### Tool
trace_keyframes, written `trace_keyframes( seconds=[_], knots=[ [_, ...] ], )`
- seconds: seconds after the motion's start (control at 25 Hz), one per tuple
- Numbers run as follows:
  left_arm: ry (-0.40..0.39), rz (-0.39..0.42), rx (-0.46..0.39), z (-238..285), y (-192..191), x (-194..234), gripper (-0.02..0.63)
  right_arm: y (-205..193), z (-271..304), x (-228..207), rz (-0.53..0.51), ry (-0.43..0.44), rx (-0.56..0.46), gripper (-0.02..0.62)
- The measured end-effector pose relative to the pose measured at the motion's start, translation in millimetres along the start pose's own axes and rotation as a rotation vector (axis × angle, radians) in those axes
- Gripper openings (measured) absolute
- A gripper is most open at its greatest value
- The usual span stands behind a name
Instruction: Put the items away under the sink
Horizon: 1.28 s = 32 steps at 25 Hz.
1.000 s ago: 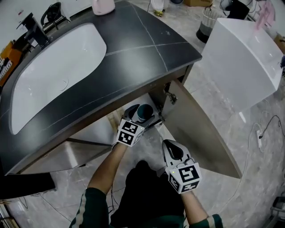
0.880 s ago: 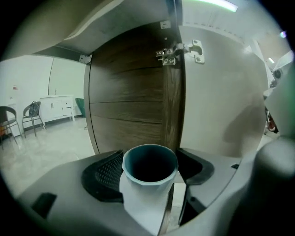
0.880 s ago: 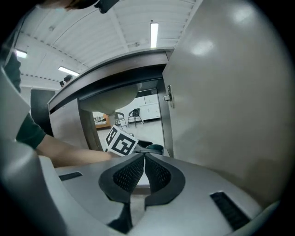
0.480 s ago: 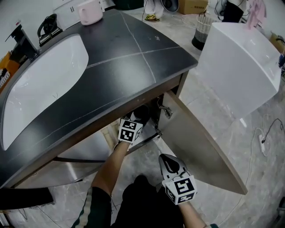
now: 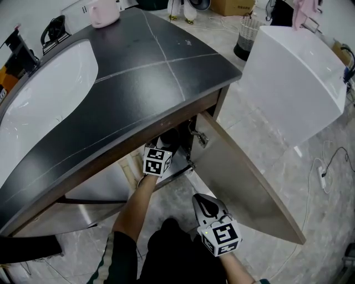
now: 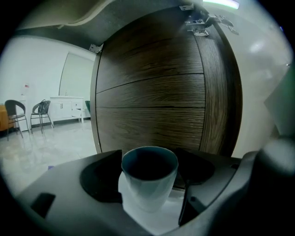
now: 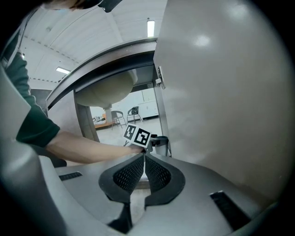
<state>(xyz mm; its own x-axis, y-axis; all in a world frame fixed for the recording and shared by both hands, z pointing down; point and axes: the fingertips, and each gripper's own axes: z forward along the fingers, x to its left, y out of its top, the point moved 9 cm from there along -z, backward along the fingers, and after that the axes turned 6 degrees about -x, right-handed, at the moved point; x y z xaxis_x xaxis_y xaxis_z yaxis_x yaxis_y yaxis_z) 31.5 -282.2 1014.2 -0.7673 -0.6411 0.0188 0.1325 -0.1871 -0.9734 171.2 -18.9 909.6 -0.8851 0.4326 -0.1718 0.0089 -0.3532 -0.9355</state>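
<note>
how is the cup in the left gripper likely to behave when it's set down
The cup looks rigid, probably ceramic or hard plastic, so it should hold its shape between the fingers. Its smooth, tapered wall could slip if the grip loosens. With a base narrower than the rim, it may tip if released tilted.

Looks like a bathroom vanity mock-up parked inside a big office or lab space, not an actual home bathroom. You've got the dark counter [image 5: 166, 72] with a white sink [image 5: 50, 100], black tap [image 5: 19, 49] and an open cabinet door [image 5: 244, 183], but also loose cables [image 5: 327, 166] on the marble-look floor [image 5: 260, 119], a cardboard box [image 5: 233, 6], office chairs [image 6: 16, 113] and ceiling strip lights [image 7: 150, 27].
</note>
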Motion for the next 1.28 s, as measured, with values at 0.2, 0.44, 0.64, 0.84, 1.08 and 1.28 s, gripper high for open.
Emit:
trace_keyframes(
  seconds=[0.2, 0.44, 0.64, 0.84, 1.08, 1.28],
  knots=[
    [0.004, 0.011, -0.021, -8, -7, -5, 0.373, 1, -3, -1, 0.005, -0.005, -0.003, 0.043],
    [0.012, -0.002, -0.025, -17, -11, -7, 0.373, 0, -8, 1, 0.014, -0.008, -0.014, 0.043],
    [0.026, 0.003, -0.012, -26, -16, -11, 0.373, 0, -16, 1, 0.007, -0.007, -0.02, 0.043],
    [0.028, -0.004, 0.006, -40, -20, -15, 0.373, -1, -22, 2, 0.018, -0.006, -0.037, 0.043],
    [0.046, -0.01, -0.008, -61, -14, -19, 0.371, -4, -25, 7, 0.023, 0.008, -0.044, 0.043],
    [0.059, 0.001, -0.072, -88, 0, -35, 0.155, 1, -25, 11, 0.011, 0.012, -0.074, 0.043]
  ],
)
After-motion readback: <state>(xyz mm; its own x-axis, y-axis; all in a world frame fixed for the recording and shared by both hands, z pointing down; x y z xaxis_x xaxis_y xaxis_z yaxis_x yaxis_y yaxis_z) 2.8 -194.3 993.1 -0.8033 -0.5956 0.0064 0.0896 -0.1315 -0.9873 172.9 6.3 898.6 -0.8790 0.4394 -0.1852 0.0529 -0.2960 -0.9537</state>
